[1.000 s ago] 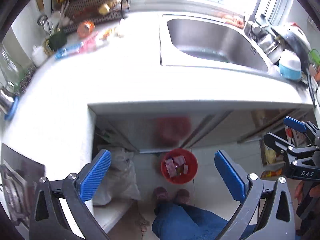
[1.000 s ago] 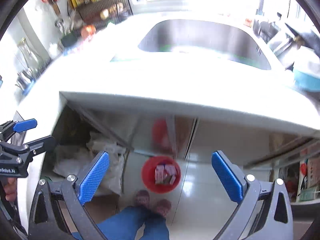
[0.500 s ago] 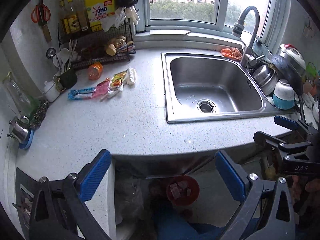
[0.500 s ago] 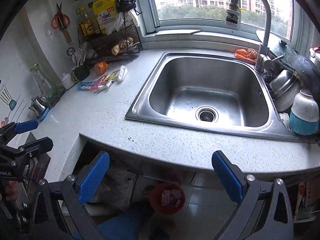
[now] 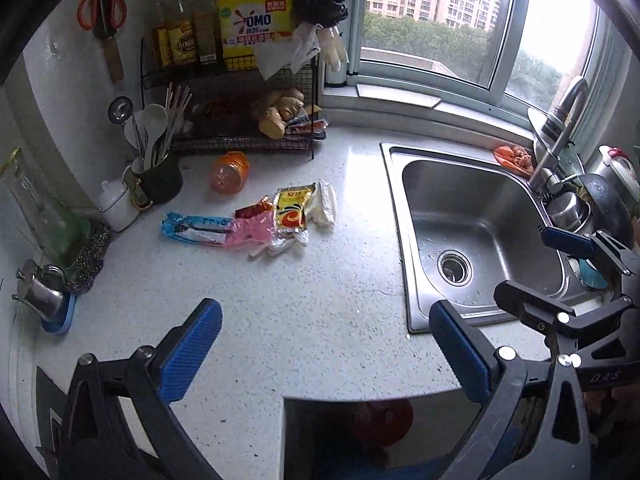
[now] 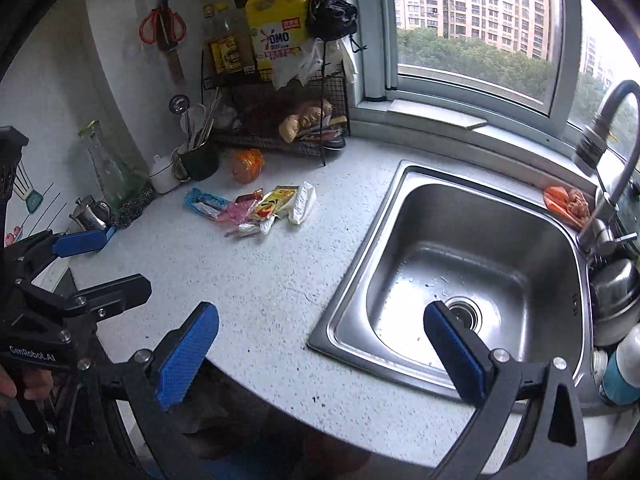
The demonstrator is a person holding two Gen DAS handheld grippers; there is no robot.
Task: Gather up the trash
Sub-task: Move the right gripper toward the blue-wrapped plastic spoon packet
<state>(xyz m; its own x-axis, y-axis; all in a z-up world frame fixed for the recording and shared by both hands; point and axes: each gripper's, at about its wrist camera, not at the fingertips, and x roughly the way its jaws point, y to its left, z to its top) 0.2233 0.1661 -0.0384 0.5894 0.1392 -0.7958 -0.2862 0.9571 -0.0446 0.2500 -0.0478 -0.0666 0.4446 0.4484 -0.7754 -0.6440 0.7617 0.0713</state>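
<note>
Left gripper (image 5: pixel 326 344) and right gripper (image 6: pixel 320 346): jaws spread, empty, above desk (image 5: pixel 280 300). Wrappers (image 5: pixel 256 220) lie near sink (image 5: pixel 472 240).

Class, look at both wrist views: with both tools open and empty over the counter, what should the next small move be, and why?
Probably move the left tool forward toward the pile of wrappers on the counter. Both it and the right tool are open and hold nothing, the wrappers lie loose left of the sink, and the left tool sits nearer them.
</note>
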